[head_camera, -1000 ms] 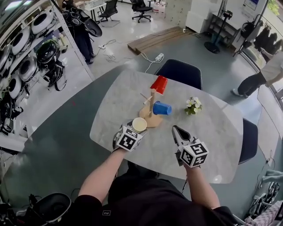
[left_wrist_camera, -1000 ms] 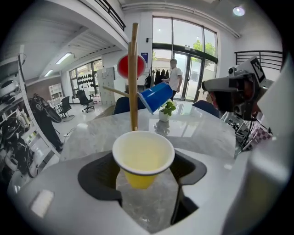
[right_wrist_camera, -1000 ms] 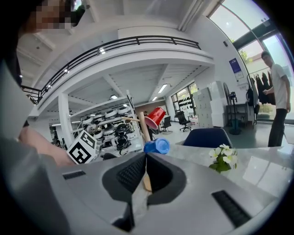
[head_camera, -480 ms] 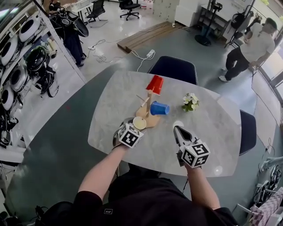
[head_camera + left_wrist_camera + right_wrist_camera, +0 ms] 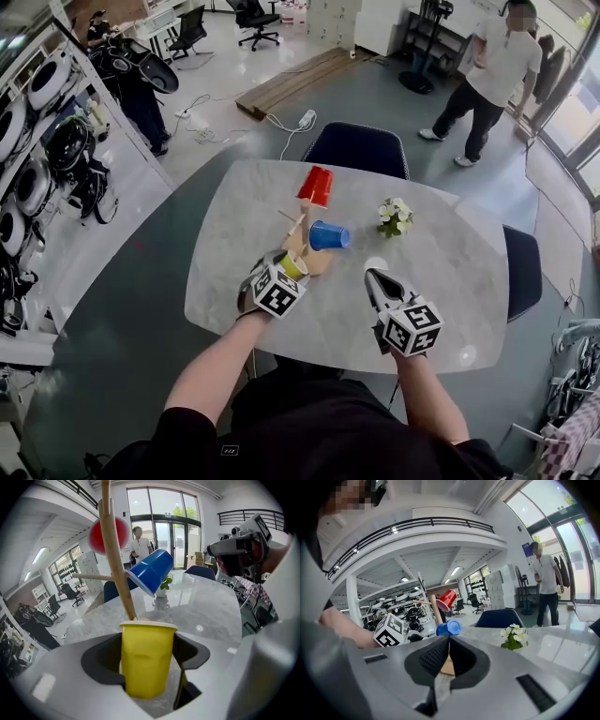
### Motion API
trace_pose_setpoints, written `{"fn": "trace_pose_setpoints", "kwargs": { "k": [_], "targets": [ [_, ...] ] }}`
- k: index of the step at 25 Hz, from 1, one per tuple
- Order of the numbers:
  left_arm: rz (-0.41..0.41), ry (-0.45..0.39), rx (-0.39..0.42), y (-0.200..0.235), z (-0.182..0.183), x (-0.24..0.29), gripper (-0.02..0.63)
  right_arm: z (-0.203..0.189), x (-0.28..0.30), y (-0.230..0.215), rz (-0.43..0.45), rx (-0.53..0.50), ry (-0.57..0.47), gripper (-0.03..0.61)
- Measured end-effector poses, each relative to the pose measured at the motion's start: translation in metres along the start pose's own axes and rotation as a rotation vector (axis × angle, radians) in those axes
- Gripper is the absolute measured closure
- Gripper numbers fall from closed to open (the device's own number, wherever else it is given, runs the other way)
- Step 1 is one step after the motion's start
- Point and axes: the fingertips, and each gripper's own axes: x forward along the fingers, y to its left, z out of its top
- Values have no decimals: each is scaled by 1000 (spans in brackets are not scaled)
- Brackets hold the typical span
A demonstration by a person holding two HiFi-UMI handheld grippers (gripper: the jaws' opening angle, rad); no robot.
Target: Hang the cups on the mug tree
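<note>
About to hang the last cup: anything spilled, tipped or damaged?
The yellow cup: its wall looks dented between the jaws of the left gripper, which have just been closing on it. Red cup and blue cup hang on the mug tree; flowers stand upright.

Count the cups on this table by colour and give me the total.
red cup: 1
blue cup: 1
yellow cup: 1
Total: 3
</note>
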Motion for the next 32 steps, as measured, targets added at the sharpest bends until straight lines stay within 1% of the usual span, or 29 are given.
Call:
{"fn": "trace_pose_setpoints", "kwargs": {
  "k": [6, 12, 16, 18, 28, 32],
  "targets": [
    [17, 25, 107, -1, 8, 10, 291, -3, -4, -8, -22, 10, 1, 565],
    [15, 48, 158, -3, 12, 22, 291, -7, -11, -15, -39, 23, 6, 565],
    [44, 77, 235, -6, 9, 31, 291, -12, -18, -21, -49, 32, 8, 565],
    [51, 89, 260, -5, 7, 35, 291, -13, -19, -23, -53, 37, 9, 565],
    [77, 101, 309, -7, 9, 37, 291, -17, -25, -27, -47, 48, 16, 565],
    [65, 91, 232, -6, 12, 35, 291, -15, -24, -26, -35, 42, 19, 565]
  ]
}}
